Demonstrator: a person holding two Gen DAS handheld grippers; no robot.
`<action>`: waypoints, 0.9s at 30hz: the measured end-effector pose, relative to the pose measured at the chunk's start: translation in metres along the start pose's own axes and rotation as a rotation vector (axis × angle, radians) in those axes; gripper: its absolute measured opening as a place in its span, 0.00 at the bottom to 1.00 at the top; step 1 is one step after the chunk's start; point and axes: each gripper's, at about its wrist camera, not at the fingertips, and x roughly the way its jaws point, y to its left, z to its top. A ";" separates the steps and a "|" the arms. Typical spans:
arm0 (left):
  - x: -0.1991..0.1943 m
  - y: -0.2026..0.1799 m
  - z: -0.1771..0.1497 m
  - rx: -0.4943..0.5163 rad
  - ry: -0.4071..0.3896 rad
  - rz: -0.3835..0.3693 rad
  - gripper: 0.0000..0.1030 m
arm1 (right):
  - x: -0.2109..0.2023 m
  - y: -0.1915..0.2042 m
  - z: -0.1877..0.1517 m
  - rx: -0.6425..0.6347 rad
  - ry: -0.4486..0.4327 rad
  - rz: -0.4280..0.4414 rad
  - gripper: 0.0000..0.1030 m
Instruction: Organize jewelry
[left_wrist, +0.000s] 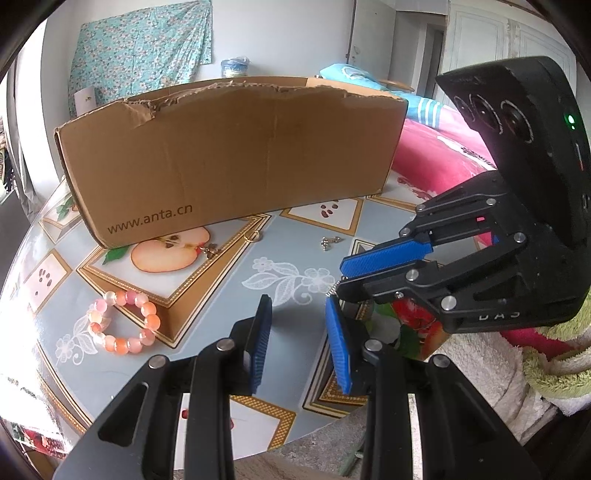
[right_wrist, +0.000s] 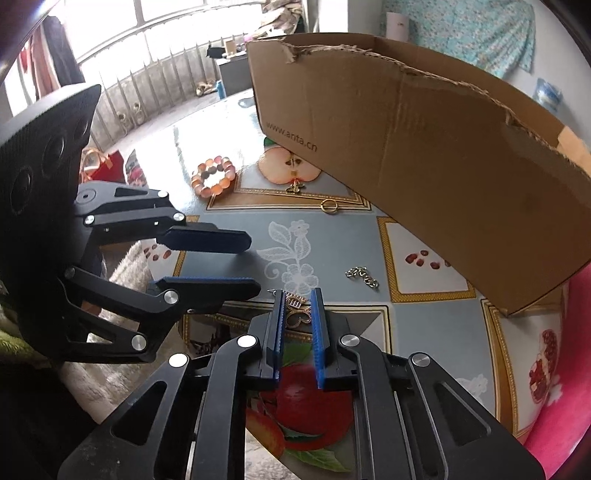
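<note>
A gold brooch (right_wrist: 295, 312) is pinched in the right tool (right_wrist: 297, 310) near the bench's front edge. The cardboard box (right_wrist: 424, 155) lies beyond it, toward the far edge. The left tool (left_wrist: 297, 314) is held narrow and empty.

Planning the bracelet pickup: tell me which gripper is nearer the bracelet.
Left. The left gripper hovers beside the bracelet; the right gripper is farther, at a gold piece.
</note>
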 end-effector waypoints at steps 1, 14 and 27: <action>0.000 0.000 0.000 -0.001 0.000 -0.002 0.28 | -0.001 -0.002 0.000 0.014 -0.003 0.003 0.10; 0.011 -0.014 0.007 0.048 0.013 -0.023 0.28 | -0.016 -0.039 -0.009 0.215 -0.066 0.037 0.10; 0.027 -0.034 0.019 0.182 0.060 0.005 0.12 | -0.034 -0.056 -0.019 0.288 -0.127 0.066 0.10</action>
